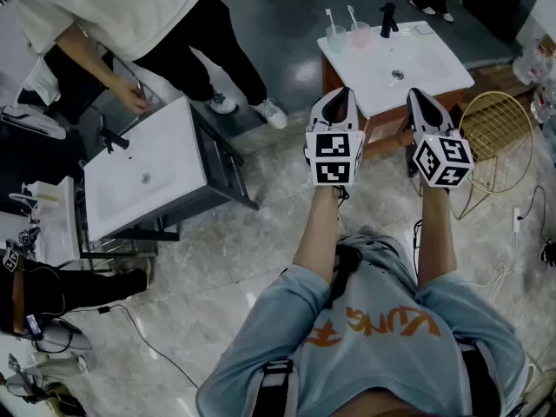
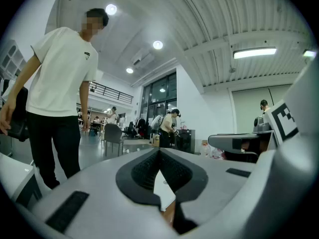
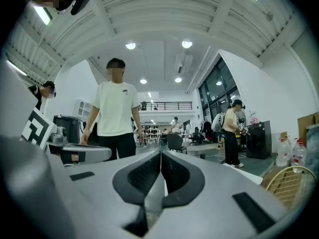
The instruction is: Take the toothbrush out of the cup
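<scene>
You hold both forearms stretched straight out in front of you, side by side. The left gripper (image 1: 341,95) and right gripper (image 1: 417,96) point toward the near edge of the white washbasin (image 1: 430,63). On each gripper the jaws are pressed together at the tips, with nothing between them. The brushes are well beyond both grippers, at the basin's far edge. A toothbrush (image 1: 328,17) stands upright in the greenish cup (image 1: 335,39). A second toothbrush (image 1: 352,14) leans in the pink cup (image 1: 360,34) just beside it. The black tap (image 1: 387,20) stands to their right.
</scene>
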The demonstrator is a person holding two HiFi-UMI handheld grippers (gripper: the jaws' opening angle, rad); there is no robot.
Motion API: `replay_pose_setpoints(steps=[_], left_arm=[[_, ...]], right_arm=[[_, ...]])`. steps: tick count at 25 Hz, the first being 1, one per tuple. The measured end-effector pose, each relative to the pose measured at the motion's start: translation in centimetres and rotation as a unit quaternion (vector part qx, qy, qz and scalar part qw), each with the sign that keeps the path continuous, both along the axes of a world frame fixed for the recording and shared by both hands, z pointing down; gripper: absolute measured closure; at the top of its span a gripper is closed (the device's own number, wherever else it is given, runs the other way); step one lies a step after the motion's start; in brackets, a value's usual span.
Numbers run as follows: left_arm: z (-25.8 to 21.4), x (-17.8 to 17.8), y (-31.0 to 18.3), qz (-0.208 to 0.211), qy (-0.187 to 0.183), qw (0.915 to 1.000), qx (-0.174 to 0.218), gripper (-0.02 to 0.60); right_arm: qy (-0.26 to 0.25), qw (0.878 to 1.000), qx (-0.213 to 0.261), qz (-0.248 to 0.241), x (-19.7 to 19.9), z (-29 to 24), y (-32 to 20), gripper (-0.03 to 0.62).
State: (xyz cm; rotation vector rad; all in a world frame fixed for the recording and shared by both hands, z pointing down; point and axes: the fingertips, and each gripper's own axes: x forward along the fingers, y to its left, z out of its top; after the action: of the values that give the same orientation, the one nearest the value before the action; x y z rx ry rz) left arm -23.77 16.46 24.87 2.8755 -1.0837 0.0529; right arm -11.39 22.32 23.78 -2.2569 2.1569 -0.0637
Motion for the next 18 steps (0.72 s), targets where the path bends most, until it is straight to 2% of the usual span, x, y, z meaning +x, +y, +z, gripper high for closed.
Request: replay_pose_setpoints(steps=[7, 18], left_arm=[[-0.6, 0.8, 0.6, 0.01, 0.005, 0.9999, 0.005, 0.569], [-0.3, 2.2, 2.1, 0.025, 0.004, 0.9997, 0.003, 0.569]], right_arm=[[0.015, 1.0, 0.005, -0.007, -0.3, -0.8, 0.2, 0.566], [-0.009, 1.0, 0.009, 0.02, 1.4, 0.1, 2.3, 0.566]])
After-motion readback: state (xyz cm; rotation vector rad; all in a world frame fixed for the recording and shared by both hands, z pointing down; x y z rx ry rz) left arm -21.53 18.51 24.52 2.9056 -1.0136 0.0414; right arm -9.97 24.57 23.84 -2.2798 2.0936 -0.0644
